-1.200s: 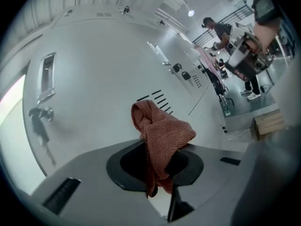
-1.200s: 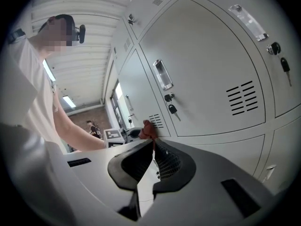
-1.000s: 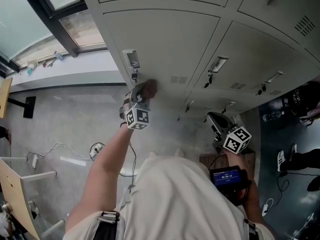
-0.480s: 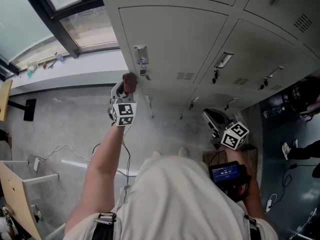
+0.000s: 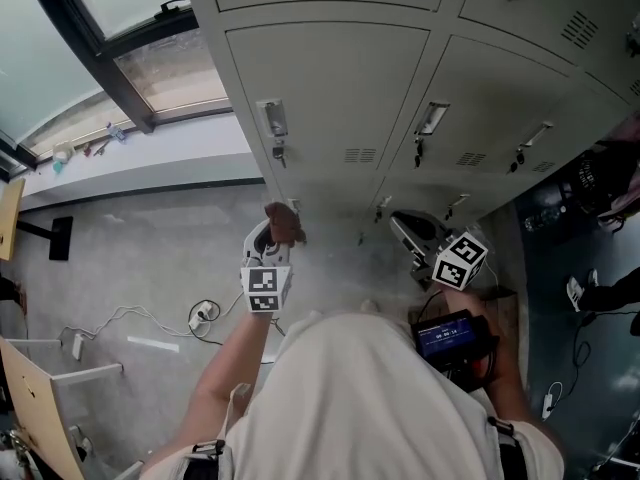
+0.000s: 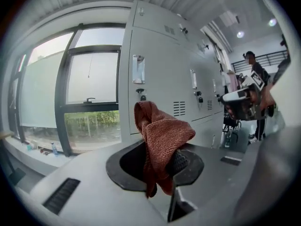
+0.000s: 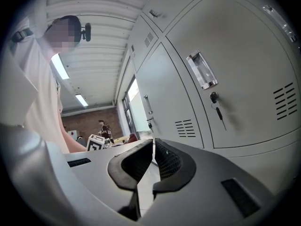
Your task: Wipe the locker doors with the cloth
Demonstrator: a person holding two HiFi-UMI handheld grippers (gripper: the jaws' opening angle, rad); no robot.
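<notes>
I've got left gripper (image 6: 163, 166) clamped on cloth (image 6: 162, 131) mid-frame, right gripper (image 7: 153, 160) closed & empty; a hard rub on locker door (image 6: 157, 74) cd tug it loose.

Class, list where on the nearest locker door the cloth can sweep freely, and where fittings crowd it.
Free: the plain panel of the locker door, bordered by its top edge, the handle and the vent slots. Crowded: where the key hangs under the handle.
</notes>
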